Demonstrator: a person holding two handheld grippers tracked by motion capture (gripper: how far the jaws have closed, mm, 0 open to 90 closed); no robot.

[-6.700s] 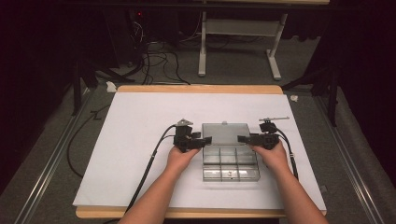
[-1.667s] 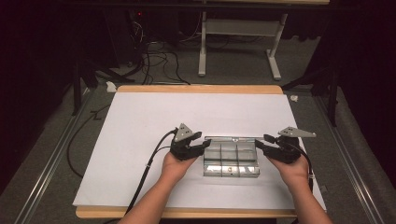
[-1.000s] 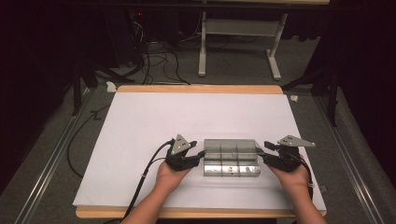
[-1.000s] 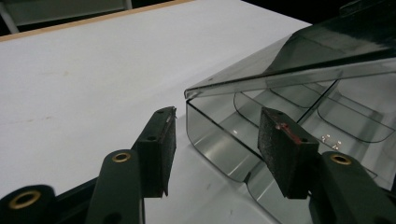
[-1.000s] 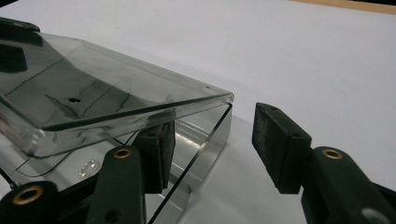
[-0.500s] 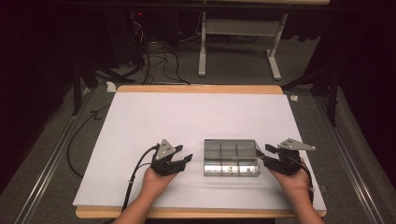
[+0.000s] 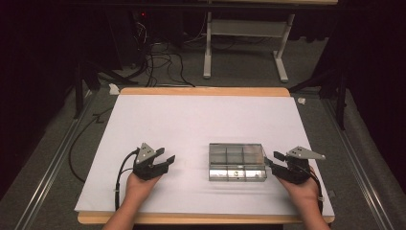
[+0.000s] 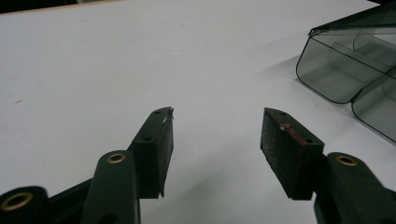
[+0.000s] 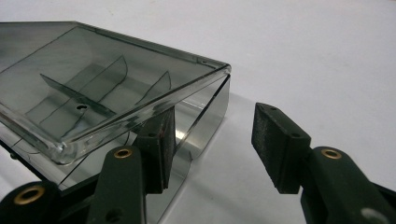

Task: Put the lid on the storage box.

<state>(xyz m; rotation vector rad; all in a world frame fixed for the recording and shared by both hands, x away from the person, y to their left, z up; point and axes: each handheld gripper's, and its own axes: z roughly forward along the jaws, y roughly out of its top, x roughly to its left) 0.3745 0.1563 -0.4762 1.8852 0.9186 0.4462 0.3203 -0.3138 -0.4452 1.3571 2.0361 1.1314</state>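
A smoky clear plastic compartment box (image 7: 237, 162) lies on the white table with its lid down. My left gripper (image 7: 168, 160) rests well to the box's left, open and empty. In the left gripper view its jaws (image 8: 217, 135) stand apart over bare table, with a corner of the box (image 8: 336, 74) at the upper right. My right gripper (image 7: 270, 162) sits at the box's right end, open. In the right gripper view (image 9: 212, 126) one pad is tucked against the corner of the box (image 9: 93, 79) under the lid's edge. The other pad stands clear of it.
The white sheet (image 7: 201, 120) covers a wooden tabletop whose front edge (image 7: 201, 219) is close to my hands. A black cable (image 7: 119, 177) trails from the left gripper off the front left. Cables (image 7: 163, 62) and a white desk frame (image 7: 244, 43) stand on the floor behind.
The left gripper has slid left, away from the box's left end, and now stands apart from it. The right gripper has stayed at the right end. The lid, open in the oldest frame, is down.
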